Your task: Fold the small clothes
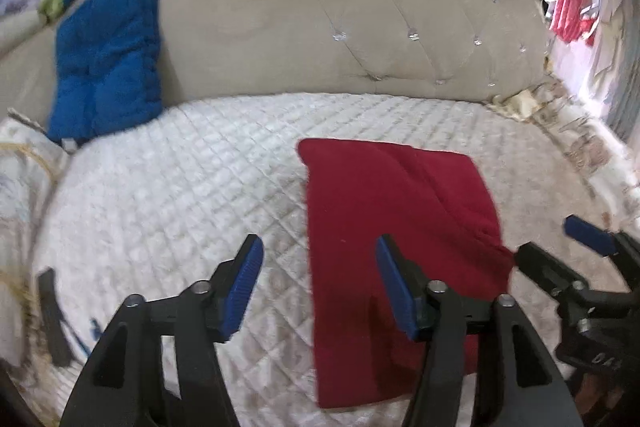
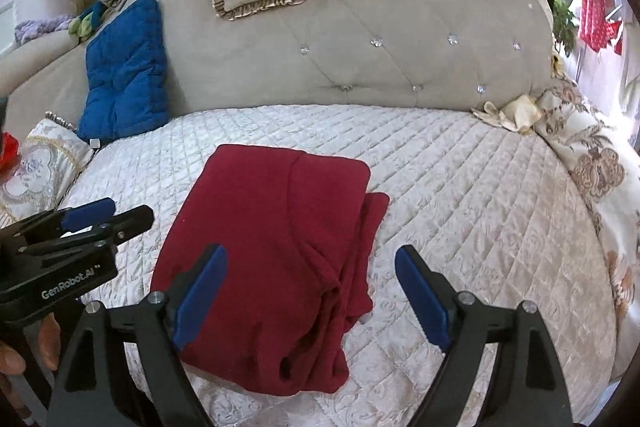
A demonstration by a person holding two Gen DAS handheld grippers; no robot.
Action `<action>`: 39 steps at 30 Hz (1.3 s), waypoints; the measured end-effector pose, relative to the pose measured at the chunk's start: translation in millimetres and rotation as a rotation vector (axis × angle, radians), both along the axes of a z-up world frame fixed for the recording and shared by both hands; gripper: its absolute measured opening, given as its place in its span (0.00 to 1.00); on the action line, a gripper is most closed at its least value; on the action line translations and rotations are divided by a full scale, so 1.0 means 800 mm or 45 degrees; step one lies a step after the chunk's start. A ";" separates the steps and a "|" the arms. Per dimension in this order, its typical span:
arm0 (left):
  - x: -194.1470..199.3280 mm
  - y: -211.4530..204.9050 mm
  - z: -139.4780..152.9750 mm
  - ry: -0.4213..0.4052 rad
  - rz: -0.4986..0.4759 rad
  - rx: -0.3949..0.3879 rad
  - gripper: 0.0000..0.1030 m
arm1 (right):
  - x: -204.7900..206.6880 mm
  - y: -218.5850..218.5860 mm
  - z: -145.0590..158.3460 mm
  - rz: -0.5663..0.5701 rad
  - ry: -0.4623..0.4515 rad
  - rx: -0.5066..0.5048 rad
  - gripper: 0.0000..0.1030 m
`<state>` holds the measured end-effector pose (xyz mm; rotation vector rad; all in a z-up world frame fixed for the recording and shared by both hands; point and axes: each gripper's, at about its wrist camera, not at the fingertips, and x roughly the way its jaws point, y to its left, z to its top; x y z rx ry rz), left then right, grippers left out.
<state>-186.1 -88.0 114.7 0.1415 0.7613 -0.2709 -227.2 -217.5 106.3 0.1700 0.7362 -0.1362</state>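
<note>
Jaws on my right gripper (image 2: pixel 310 291) and left gripper (image 1: pixel 318 287) stand released, empty. Just below them the folded red garment (image 2: pixel 272 251) lies on the quilted bedspread (image 2: pixel 460 187), long axis running away toward the headboard (image 2: pixel 320 59); right sits squarer over it.

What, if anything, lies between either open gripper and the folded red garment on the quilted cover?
Nothing visible does. The red garment lies bare on the white quilted cover. The right gripper and left gripper stand open above its near part. The blue cushion leans against the backrest, well clear.
</note>
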 end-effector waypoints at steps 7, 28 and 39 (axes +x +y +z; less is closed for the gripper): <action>0.001 0.000 -0.003 0.015 -0.007 -0.003 0.41 | 0.003 -0.004 -0.006 0.003 0.018 0.029 0.87; 0.011 0.000 -0.016 0.057 -0.006 -0.037 0.41 | 0.018 0.001 -0.021 0.029 0.064 0.014 0.87; 0.015 0.001 -0.020 0.065 -0.005 -0.040 0.41 | 0.022 0.001 -0.026 0.033 0.074 0.022 0.87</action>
